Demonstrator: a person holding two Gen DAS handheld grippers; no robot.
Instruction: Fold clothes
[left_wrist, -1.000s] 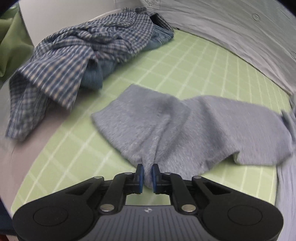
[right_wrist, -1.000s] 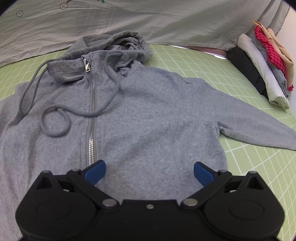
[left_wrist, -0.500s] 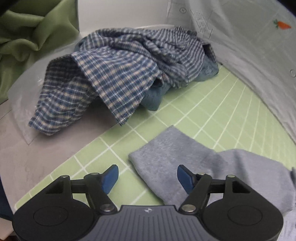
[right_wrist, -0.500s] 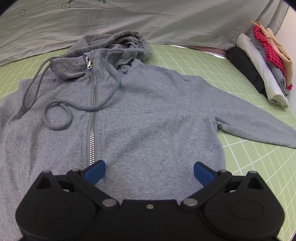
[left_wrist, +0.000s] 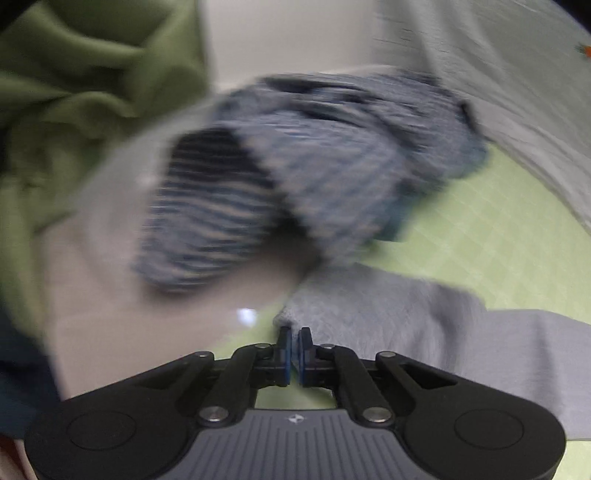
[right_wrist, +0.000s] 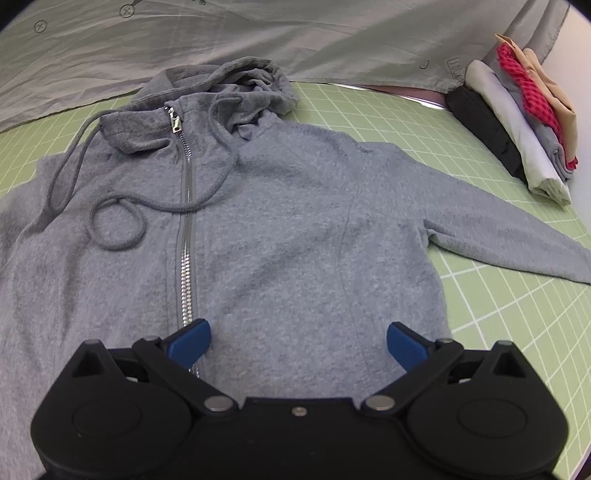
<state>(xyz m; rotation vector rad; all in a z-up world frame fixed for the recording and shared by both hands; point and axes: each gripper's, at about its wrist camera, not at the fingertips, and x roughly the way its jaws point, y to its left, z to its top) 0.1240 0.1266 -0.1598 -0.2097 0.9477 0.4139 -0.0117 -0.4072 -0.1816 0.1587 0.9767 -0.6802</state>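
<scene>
Hoodie — grey, zipped up the front — lies face up and spread flat on a green gridded mat, hood toward 12 o'clock in the right wrist view, its drawstring looped loosely across the chest at 10 o'clock. One sleeve stretches out flat toward 3 o'clock.

Right gripper hovers low over the hem area, jaws spread wide with nothing between them. Left gripper has its jaws pressed nearly together at the edge of the other sleeve's cuff; the view is badly blurred, so whether cloth is actually pinched cannot be told.

Judging by its look, the fabric is soft, thick fleece: limp, fairly light, not slippery, and likely to sag and drag if lifted by one point. Cuffs, shoulder seams and hem corners seem the surest places to take hold. The metal zipper adds a stiff line down the centre, and the loose drawstring could snag or trail.

A stack of folded clothes sits at 2 o'clock, well apart from the outstretched sleeve. In the left view, a rumpled checked shirt lies heaped at 12 o'clock, close beyond the cuff — the nearest thing in the way.
</scene>
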